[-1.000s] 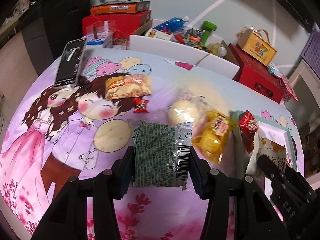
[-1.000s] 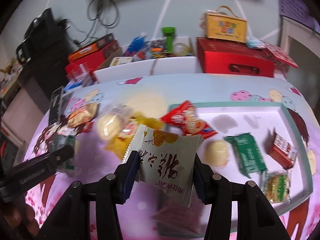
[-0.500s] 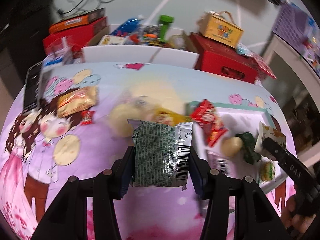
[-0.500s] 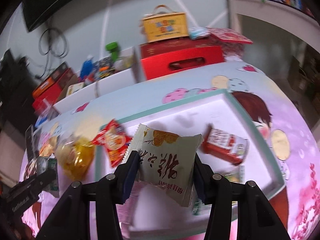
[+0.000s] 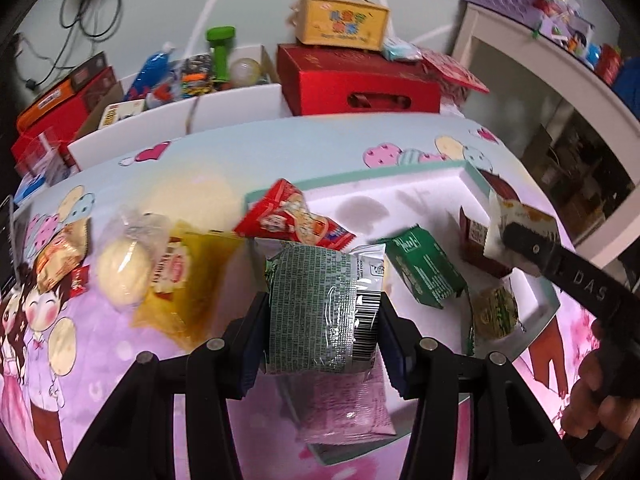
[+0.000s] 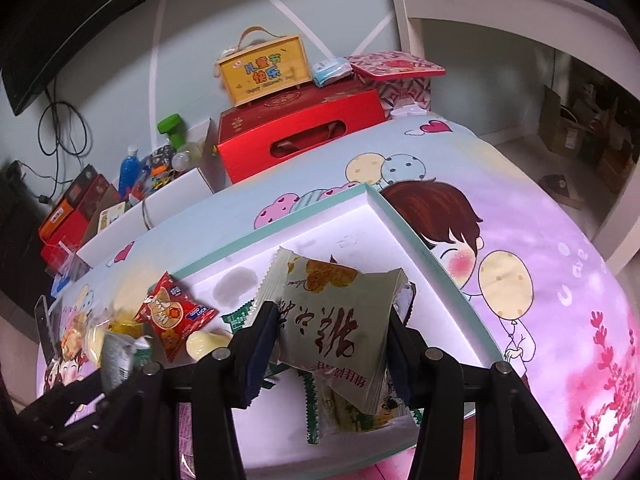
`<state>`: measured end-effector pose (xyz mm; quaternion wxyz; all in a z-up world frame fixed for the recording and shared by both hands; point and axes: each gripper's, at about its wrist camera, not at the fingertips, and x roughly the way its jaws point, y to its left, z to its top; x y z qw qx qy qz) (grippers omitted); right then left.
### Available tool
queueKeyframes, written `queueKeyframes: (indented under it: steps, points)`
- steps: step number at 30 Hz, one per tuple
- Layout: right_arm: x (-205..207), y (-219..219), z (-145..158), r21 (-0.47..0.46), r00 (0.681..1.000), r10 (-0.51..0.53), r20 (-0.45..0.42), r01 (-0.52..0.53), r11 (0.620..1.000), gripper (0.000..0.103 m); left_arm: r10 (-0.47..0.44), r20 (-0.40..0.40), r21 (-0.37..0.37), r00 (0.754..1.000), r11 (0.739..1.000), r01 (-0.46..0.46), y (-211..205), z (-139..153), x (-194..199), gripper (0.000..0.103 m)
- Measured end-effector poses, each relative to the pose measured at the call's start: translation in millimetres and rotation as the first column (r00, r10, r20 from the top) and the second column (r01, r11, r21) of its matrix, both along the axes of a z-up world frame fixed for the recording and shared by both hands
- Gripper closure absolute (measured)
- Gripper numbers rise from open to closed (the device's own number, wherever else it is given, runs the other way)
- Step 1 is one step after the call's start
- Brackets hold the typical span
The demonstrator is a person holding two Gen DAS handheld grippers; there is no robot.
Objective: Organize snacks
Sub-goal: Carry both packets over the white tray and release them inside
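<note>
Green snack packet [image 5: 324,308] clamped in left tool [image 5: 320,320], white packet [image 6: 336,316] pinched in right tool [image 6: 330,344], both above tray [image 6: 440,264].

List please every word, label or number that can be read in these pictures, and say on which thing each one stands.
"DAS" on the right gripper's black arm.
"GOOD LUCK" on the red snack packet.
"儿童节快乐" on the yellow handled box.
Large brush characters on the pale packet in the right jaws appear upside down; I cannot read them surely.
Green packet in the left gripper: barcode and fine print too small.

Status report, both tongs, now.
Left tongs shut on green packet. Right tongs shut on white packet. Both over tray; loose snacks beneath.
</note>
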<state>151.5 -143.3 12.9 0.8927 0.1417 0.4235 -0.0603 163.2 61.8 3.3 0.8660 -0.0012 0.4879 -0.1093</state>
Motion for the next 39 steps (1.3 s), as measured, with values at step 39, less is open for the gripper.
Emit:
queueKeyframes:
  steps: [39]
  points:
    - [17.3, 20.4, -8.4, -0.045, 0.998, 0.053, -0.030, -0.054, 0.998, 0.045, 0.007, -0.009, -0.002, 1.000, 1.000, -0.007, -6.5, -1.2, 25.4, 0.037]
